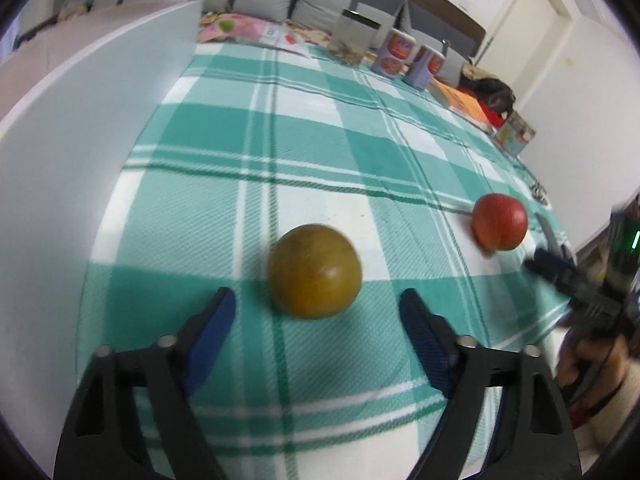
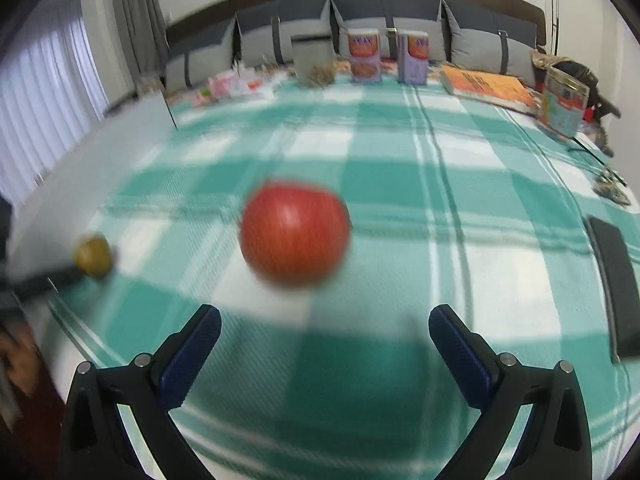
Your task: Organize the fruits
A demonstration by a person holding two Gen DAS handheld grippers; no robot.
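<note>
Green-and-white checked cloth [image 1: 320, 128] covers whole work surface; white board [image 1: 80, 160] borders its left side in left wrist view. Row of printed tins [image 2: 364, 60] and orange book [image 2: 488, 82] along far edge. Round red apple [image 2: 295, 234] rests on cloth just ahead of right gripper [image 2: 325, 330], outside its wide-spread, empty jaws. Round yellow-brown fruit [image 1: 315, 271] lies just beyond left gripper [image 1: 318, 312]; blue pads parted, not touching it. Fruits well apart.
</note>
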